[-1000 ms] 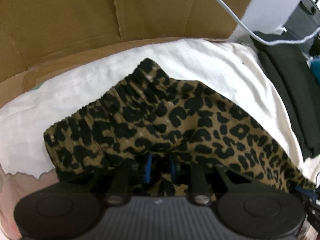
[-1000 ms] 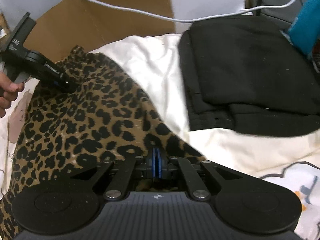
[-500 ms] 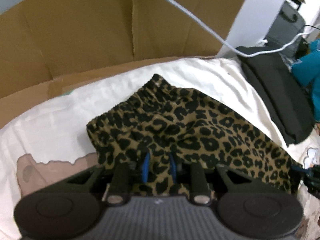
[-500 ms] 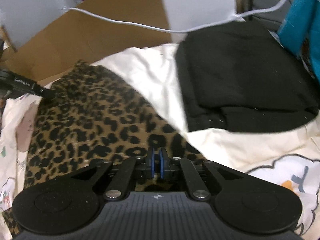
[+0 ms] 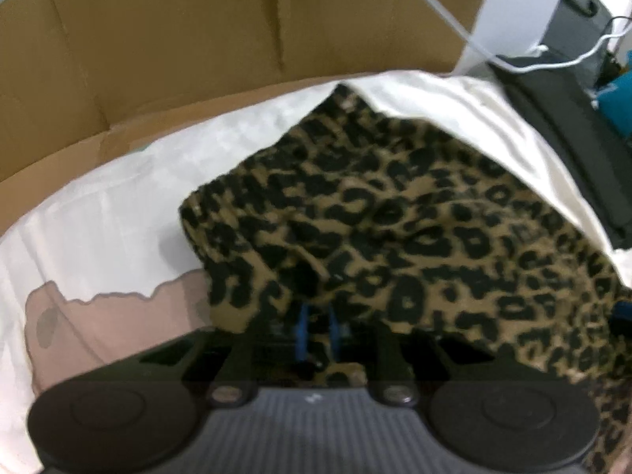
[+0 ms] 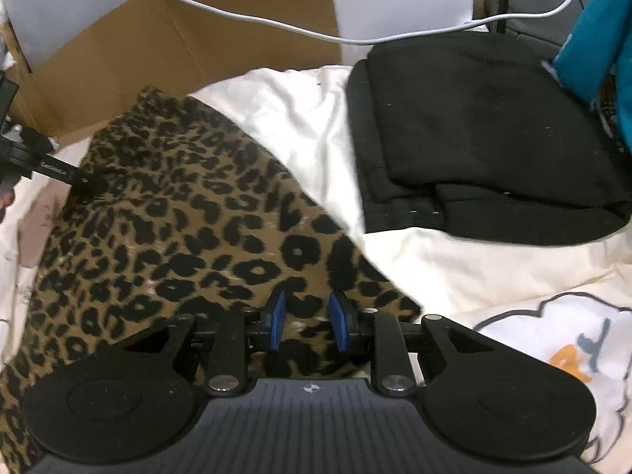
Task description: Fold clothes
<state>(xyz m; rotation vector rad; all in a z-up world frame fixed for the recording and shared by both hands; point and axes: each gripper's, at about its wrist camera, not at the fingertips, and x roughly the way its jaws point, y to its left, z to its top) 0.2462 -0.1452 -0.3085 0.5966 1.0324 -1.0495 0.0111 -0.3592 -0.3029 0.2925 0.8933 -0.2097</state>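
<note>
A leopard-print garment [image 5: 414,217] lies spread on a white sheet [image 5: 98,217]. Its near left edge is bunched over my left gripper [image 5: 318,330], whose blue pads stand close together, shut on the cloth. In the right wrist view the same garment [image 6: 177,237] stretches from the left gripper's tip [image 6: 89,183] down to my right gripper [image 6: 308,322]. The right jaws are opening: the blue pads [image 6: 276,320] stand apart, and the cloth lies loose under and between them, unpressed.
A folded black garment [image 6: 493,138] rests on the sheet [image 6: 454,272] to the right. Cardboard walls [image 6: 177,47] rise behind, with a white cable [image 6: 276,25] strung across. A teal object [image 6: 596,39] hangs at the far right. A cartoon print covers the sheet's near right corner.
The right pads have parted and let go of the cloth. The left gripper has moved sideways with its edge and the pads have drawn closer; the garment's left side is more bunched.
</note>
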